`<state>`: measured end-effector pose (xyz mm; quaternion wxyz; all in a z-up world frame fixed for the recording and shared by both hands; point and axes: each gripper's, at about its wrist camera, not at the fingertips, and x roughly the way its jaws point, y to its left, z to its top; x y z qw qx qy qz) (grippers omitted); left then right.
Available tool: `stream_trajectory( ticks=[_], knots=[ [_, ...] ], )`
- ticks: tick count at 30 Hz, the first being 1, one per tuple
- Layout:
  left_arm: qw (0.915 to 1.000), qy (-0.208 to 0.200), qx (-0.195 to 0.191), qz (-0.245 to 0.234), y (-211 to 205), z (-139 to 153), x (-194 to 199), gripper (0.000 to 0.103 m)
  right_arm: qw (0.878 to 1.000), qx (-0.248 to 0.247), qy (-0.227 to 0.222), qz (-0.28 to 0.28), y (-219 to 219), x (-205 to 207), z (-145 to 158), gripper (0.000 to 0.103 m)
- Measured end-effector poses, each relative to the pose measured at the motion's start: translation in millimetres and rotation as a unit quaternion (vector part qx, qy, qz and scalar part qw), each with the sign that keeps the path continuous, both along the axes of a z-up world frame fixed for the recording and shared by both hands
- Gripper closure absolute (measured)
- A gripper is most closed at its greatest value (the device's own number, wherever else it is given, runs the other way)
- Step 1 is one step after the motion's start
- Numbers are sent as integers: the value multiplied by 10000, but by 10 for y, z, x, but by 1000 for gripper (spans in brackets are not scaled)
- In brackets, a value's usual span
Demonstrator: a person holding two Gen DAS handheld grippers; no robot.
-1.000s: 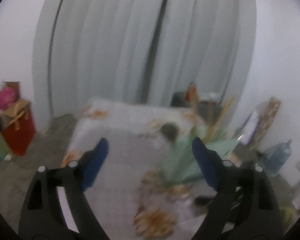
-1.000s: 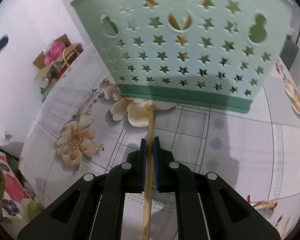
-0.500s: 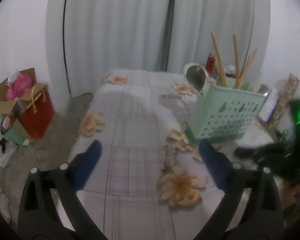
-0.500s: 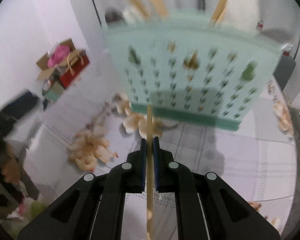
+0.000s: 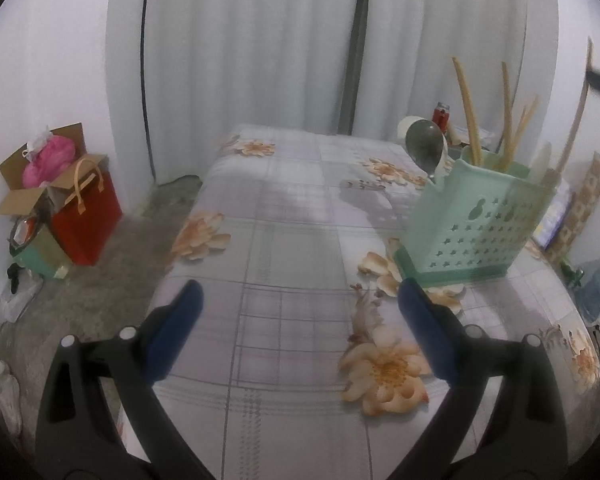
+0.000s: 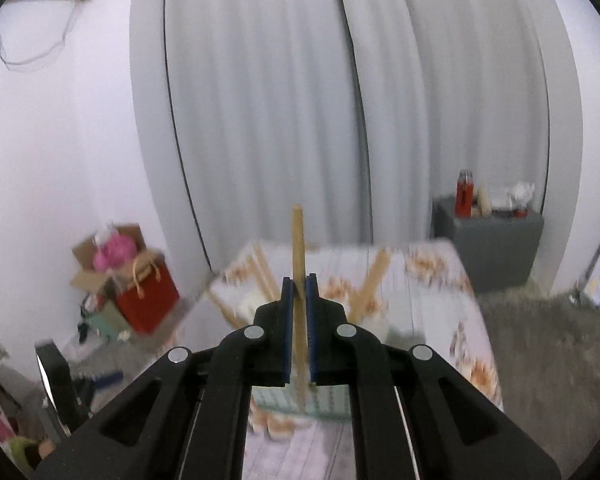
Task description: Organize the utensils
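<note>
Wooden and pale, a chopstick point(image 6: 299, 264) stands upright between the closed blue pads of the right tool point(image 6: 299, 296), its top poking above the fingertips and its lower end running down toward the mint-green basket point(image 6: 300, 402), which shows blurred directly beneath. In the left wrist view the basket point(image 5: 470, 228) sits on the flower-print desk point(image 5: 284, 240) at about 2 o'clock from the left tool point(image 5: 296, 312), whose jaws are spread wide and hold nothing. Several chopsticks point(image 5: 466, 108) and a metal spoon point(image 5: 423, 148) already lean out of the basket at different angles. The held stick appears to be on its way into the basket, though whether its tip has cleared the rim cannot be told from the blur. The likeliest trouble is the tip striking the rim or a divider and skidding down outside, since the grip is narrow and the stick could pivot between the pads. A descent off to one side could also knock the leaning sticks or nudge the light plastic basket, which nothing steadies while the left tool stays apart from it. Letting go too high might let the stick bounce or tip out over the edge toward the floor at 9 o'clock.
</note>
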<state>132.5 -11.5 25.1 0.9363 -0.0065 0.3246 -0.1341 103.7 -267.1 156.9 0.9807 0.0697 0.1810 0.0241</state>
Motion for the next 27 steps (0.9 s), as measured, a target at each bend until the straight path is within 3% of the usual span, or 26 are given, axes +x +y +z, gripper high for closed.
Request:
stream_trajectory(
  ticks=[7, 13, 18, 22, 25, 26, 27],
  knots=[
    [10000, -27, 10, 56, 33, 3, -8, 9, 9984, -68, -563, 65, 26, 156, 439, 97],
    [10000, -22, -50, 78, 55, 5, -6, 9, 9968, -92, -798, 30, 26, 215, 581, 97],
    [9999, -57, -89, 37, 48, 8, -19, 9, 9981, -219, -558, -129, 62, 395, 238, 97],
    [9998, -85, -159, -57, 46, 14, -22, 9, 9992, 11, 380, 102, 5, 583, -282, 97],
    [9993, -133, -283, -215, 33, 29, -8, 9, 9977, 149, 654, 61, -102, 519, -493, 94],
    [9990, -145, -330, -269, 22, 33, -5, 9, 9972, 270, 699, 71, -162, 457, -545, 91],
    [9985, -160, -391, -339, 3, 36, 2, 9, 9968, 406, 686, 62, -230, 382, -580, 78]
  ],
)
